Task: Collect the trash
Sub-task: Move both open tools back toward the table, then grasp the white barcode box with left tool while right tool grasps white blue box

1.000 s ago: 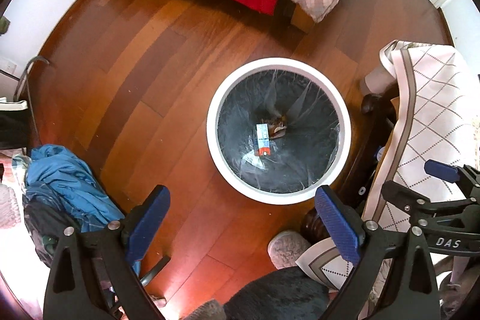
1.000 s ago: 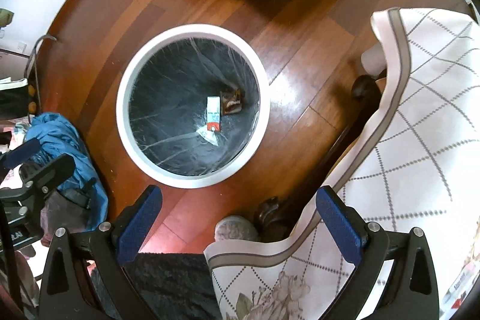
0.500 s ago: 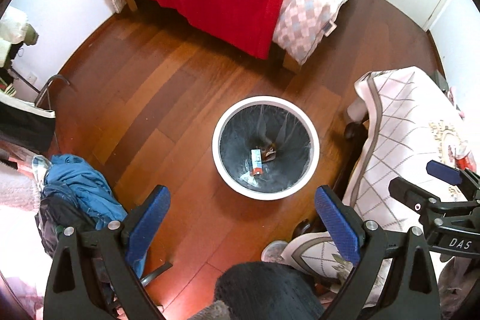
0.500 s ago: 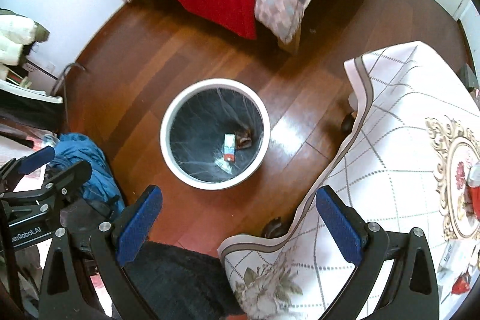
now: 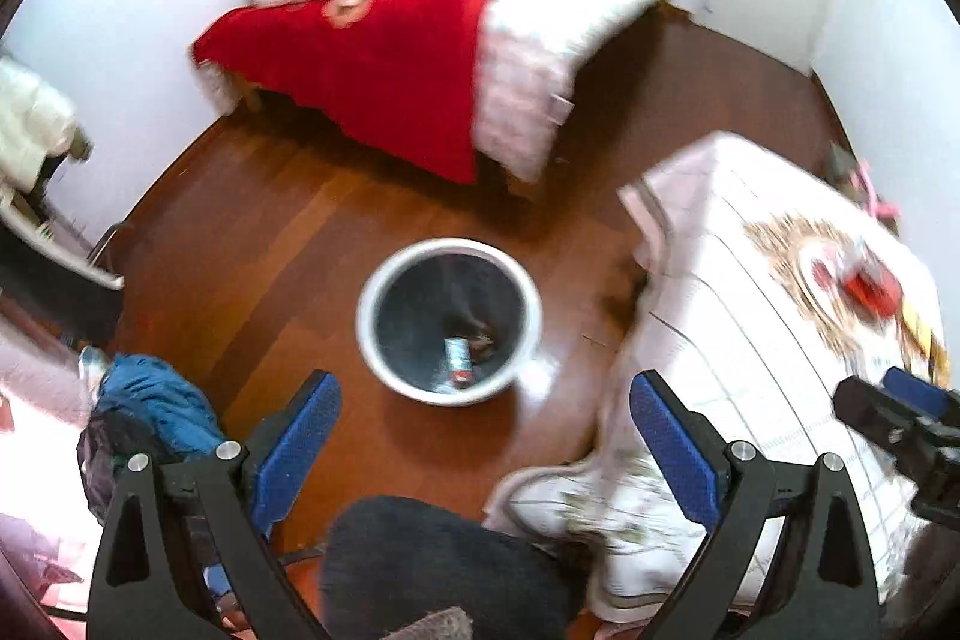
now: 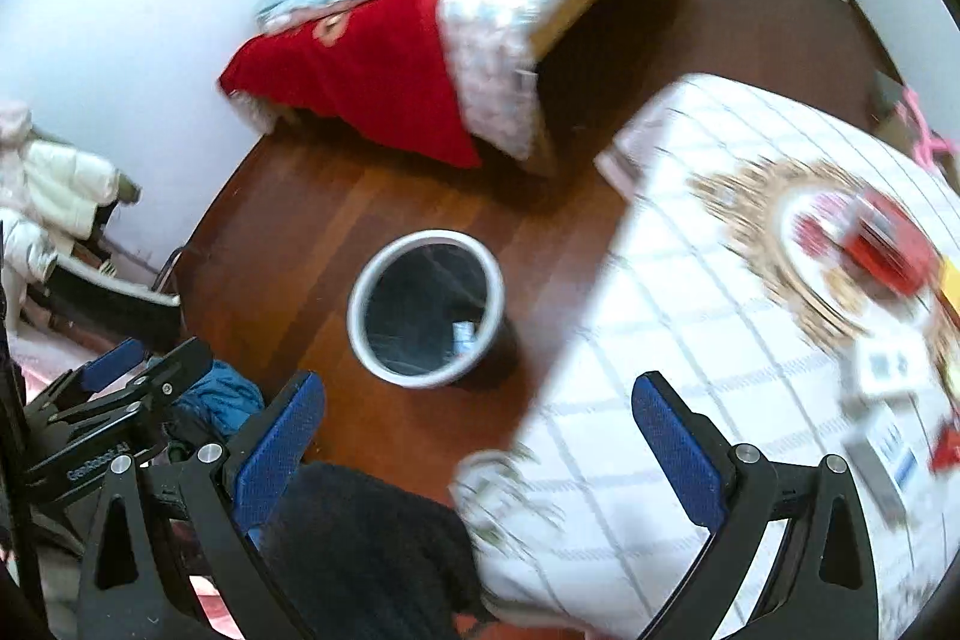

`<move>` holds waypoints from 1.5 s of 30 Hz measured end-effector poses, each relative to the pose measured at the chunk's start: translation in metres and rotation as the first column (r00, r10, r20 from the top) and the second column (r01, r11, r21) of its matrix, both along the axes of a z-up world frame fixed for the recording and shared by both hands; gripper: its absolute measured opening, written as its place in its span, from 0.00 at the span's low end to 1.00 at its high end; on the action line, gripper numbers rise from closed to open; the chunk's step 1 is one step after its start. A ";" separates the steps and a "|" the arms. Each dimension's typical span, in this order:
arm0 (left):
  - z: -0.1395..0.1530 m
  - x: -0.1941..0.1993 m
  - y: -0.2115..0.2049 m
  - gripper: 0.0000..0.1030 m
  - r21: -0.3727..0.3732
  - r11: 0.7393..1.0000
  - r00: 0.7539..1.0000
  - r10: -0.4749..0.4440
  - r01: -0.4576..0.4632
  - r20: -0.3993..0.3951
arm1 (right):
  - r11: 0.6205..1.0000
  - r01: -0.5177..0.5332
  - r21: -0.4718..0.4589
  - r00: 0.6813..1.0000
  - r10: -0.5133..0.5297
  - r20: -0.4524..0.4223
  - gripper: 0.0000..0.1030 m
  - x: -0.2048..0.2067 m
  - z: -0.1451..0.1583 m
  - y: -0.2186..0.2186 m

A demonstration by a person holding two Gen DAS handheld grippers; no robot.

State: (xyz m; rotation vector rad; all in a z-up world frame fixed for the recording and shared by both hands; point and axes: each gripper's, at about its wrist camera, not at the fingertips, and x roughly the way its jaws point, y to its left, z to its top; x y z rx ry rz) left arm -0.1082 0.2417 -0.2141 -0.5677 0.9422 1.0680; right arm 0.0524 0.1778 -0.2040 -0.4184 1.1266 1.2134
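Both claws, the left claw (image 5: 480, 436) and right claw (image 6: 474, 436), were raised from the bin (image 5: 449, 253), spread empty; the red packet (image 6: 882, 244) on the desk (image 6: 690, 340) should be approached squarely.

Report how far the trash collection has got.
Done: a few pieces already lie at the bottom of the bin. In hand: nothing; the left gripper and right gripper are both open and empty. Left: a red packet and several small blurred items on the tablecloth, too blurred to identify.
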 end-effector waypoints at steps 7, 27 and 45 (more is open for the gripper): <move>-0.081 0.127 -0.045 0.96 -0.099 0.977 0.977 -0.198 0.190 -0.076 | 0.975 0.172 -0.144 0.982 -0.158 0.101 1.00 0.102 -0.035 -0.091; -0.119 0.246 -0.075 0.97 -0.119 0.886 0.858 -0.463 0.447 -0.221 | 0.926 0.197 -0.321 0.980 -0.184 0.070 0.42 0.244 -0.127 -0.148; -0.124 0.418 -0.144 0.92 -0.300 0.471 0.417 -0.880 0.830 -0.228 | 0.740 0.649 -0.176 0.749 -0.662 -0.019 0.39 0.336 -0.073 -0.258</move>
